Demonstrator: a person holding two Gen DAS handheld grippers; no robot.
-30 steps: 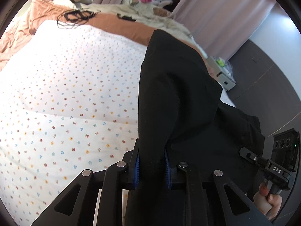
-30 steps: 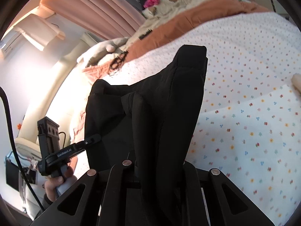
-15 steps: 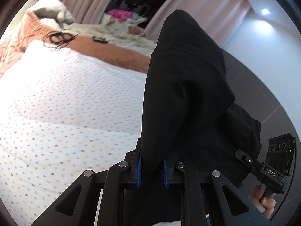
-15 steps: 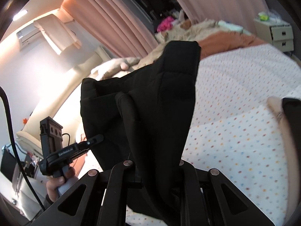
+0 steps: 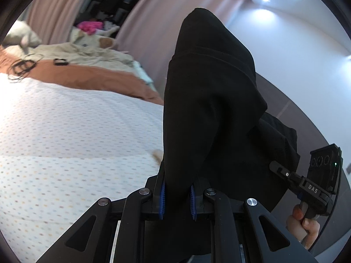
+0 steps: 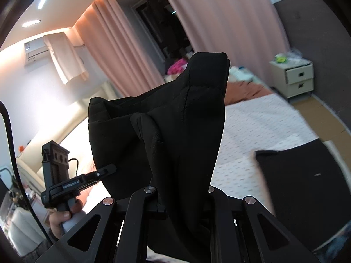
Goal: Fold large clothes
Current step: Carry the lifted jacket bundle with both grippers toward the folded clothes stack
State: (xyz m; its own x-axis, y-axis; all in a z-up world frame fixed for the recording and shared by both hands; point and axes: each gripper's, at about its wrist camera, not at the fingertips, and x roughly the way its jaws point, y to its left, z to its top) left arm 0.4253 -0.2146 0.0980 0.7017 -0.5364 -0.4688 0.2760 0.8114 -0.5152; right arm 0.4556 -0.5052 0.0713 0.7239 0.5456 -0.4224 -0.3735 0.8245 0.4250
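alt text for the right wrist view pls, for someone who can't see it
The right gripper has its jaws shut on a black garment that is held up off a dotted bedspread. To the left, a hand holds the left gripper, which meets the same garment. Behind are pink curtains, a nightstand and another dark cloth on the bed.

A black garment (image 5: 210,109) hangs bunched and folded, lifted above the dotted bedspread (image 5: 65,131).
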